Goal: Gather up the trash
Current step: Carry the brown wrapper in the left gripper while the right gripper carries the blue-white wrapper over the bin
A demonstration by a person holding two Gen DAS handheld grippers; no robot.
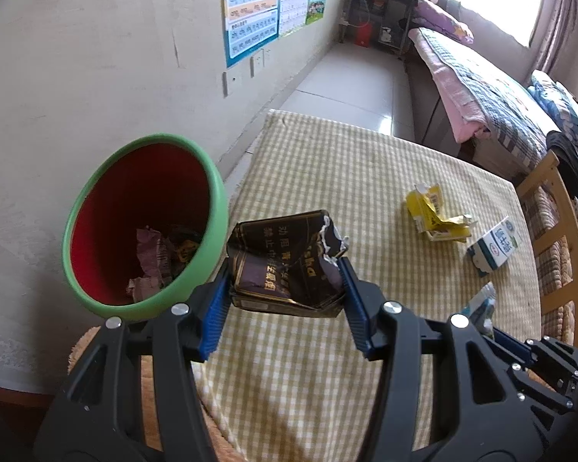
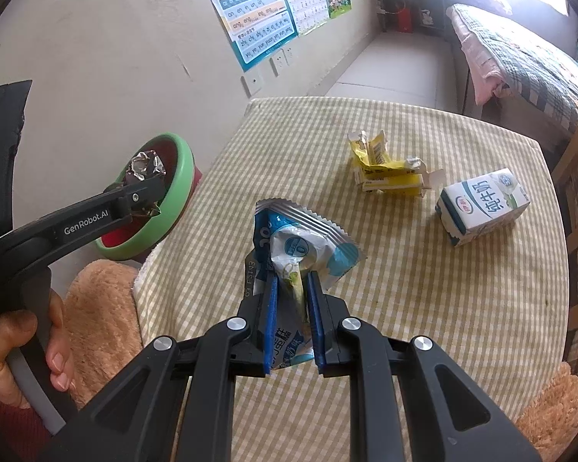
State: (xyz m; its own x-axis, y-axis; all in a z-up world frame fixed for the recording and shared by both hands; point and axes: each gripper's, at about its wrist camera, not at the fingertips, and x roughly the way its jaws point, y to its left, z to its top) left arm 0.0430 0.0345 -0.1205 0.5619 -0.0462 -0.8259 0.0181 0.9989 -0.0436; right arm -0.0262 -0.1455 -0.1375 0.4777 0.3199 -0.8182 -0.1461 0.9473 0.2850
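You are working in a home, in a room that serves as a bedroom. At about 2 o'clock from the table with the checked cloth (image 1: 366, 177) stands a bed (image 1: 481, 88) with a patchwork quilt, a pink blanket and pillows, and behind it a bright window with curtains (image 1: 558, 19). On the wall at about 11 o'clock hang children's learning posters (image 2: 258, 27) with letters and syllables above some wall sockets, and at 12 o'clock, at the far end of the tiled floor, you see a dark shelf (image 1: 377, 15) with household things.
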